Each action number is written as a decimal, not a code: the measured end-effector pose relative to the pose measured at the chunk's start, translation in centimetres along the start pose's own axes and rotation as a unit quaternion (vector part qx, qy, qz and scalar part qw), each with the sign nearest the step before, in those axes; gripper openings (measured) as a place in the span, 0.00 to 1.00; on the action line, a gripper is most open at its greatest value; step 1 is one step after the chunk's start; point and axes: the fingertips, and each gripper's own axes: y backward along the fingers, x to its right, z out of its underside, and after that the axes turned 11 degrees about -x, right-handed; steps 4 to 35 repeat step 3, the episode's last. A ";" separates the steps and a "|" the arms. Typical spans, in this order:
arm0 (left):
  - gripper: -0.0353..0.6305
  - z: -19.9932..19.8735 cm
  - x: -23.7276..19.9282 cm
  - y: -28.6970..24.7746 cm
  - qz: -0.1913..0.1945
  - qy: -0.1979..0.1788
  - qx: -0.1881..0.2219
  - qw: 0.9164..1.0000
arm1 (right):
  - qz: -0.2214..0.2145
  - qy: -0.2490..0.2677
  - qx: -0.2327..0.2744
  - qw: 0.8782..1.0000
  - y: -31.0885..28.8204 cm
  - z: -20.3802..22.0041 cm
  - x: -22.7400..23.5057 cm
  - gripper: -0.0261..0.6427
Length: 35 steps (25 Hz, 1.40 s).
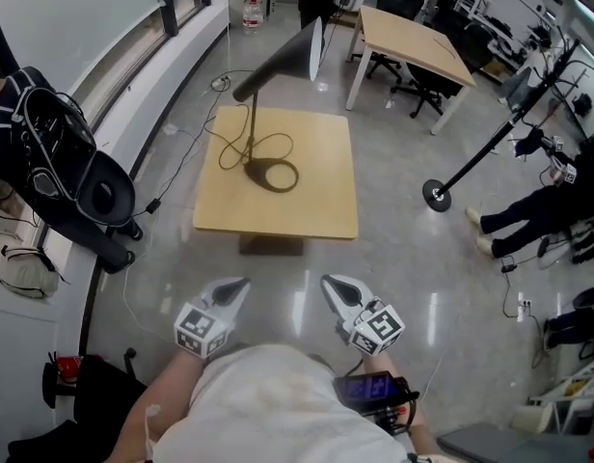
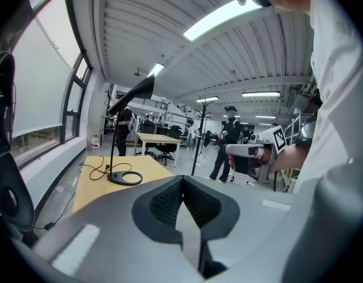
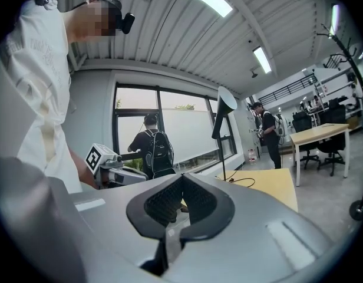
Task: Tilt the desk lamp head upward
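Note:
A black desk lamp stands on a small wooden table [image 1: 316, 210]. Its cone head [image 1: 289, 54] slants downward, its ring base [image 1: 271, 175] sits at mid-table, and its cord loops beside the base. Both grippers hang short of the table's near edge, close to my body and well away from the lamp. My left gripper [image 1: 241, 284] and right gripper [image 1: 328, 283] are shut with nothing in them. The lamp head [image 2: 136, 93] and base [image 2: 125, 178] lie far ahead in the left gripper view. The right gripper view has the lamp head [image 3: 224, 107] right of centre.
A black stand with a round foot [image 1: 437, 194] leans over the floor right of the table. A larger desk [image 1: 413, 37] with office chairs is behind. Black equipment [image 1: 85, 191] lines the left wall by the windows. Cables run across the floor, and people stand at the back.

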 end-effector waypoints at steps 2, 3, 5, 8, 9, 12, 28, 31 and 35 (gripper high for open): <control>0.06 0.1 -0.3 0.4 0.004 -0.003 0.002 1.000 | 0.001 -0.001 0.002 1.000 -0.4 -0.2 -0.5 0.06; 0.06 0.1 -0.4 0.5 0.007 -0.005 0.002 1.000 | 0.001 -0.002 0.003 1.000 -0.6 -0.3 -0.8 0.06; 0.06 0.1 -0.4 0.5 0.007 -0.005 0.002 1.000 | 0.001 -0.002 0.003 1.000 -0.6 -0.3 -0.8 0.06; 0.06 0.1 -0.4 0.5 0.007 -0.005 0.002 1.000 | 0.001 -0.002 0.003 1.000 -0.6 -0.3 -0.8 0.06; 0.06 0.1 -0.4 0.5 0.007 -0.005 0.002 1.000 | 0.001 -0.002 0.003 1.000 -0.6 -0.3 -0.8 0.06; 0.06 0.1 -0.4 0.5 0.007 -0.005 0.002 1.000 | 0.001 -0.002 0.003 1.000 -0.6 -0.3 -0.8 0.06; 0.06 0.1 -0.4 0.5 0.007 -0.005 0.002 1.000 | 0.001 -0.002 0.003 1.000 -0.6 -0.3 -0.8 0.06; 0.06 0.1 -0.4 0.5 0.007 -0.005 0.002 1.000 | 0.001 -0.002 0.003 1.000 -0.6 -0.3 -0.8 0.06; 0.06 0.1 -0.4 0.5 0.007 -0.005 0.002 1.000 | 0.001 -0.002 0.003 1.000 -0.6 -0.3 -0.8 0.06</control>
